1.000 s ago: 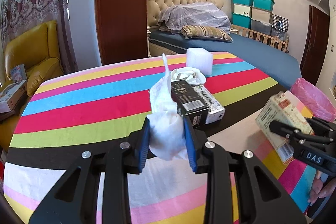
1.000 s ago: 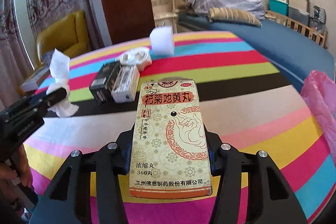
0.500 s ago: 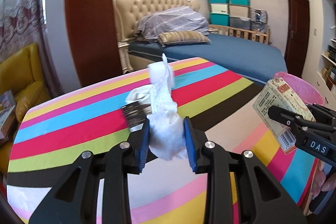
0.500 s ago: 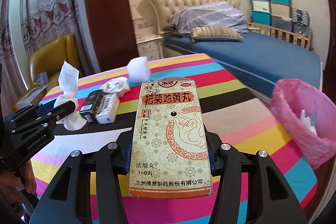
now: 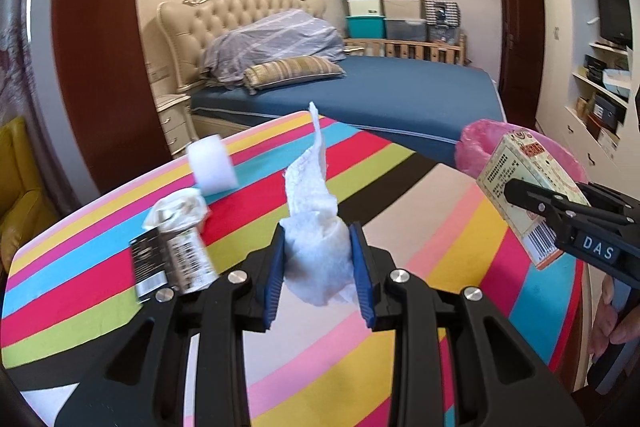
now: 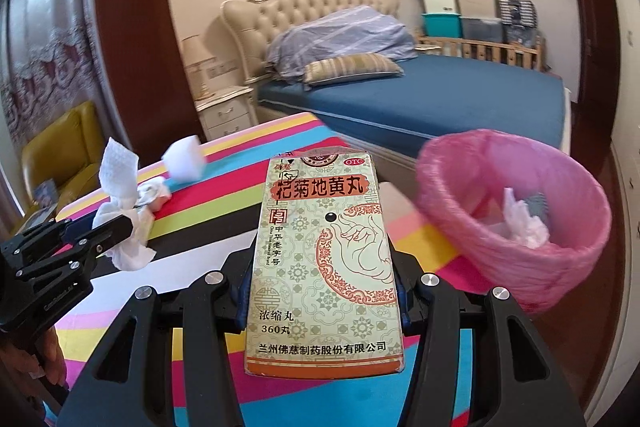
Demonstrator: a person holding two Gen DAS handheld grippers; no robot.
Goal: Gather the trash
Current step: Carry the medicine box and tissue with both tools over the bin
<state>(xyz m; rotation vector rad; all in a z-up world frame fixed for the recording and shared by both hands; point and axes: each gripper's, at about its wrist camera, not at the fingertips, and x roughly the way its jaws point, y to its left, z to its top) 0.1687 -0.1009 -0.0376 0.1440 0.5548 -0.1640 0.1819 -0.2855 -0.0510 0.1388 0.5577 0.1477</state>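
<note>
Over striped table (image 5: 440, 195) | left gripper (image 5: 318, 269) clamped on tissue (image 5: 316, 227) | right gripper (image 6: 320, 291) clamped on box (image 6: 326, 259) | step judged: both carried toward pink bin (image 6: 516, 211) beside table | next: each positioned over bin mouth, jaws released

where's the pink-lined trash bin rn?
The pink-lined bin sits past the far right edge of the striped table, in front of the bed. In the right wrist view it is right of the medicine box; tissue already lies inside.
</note>
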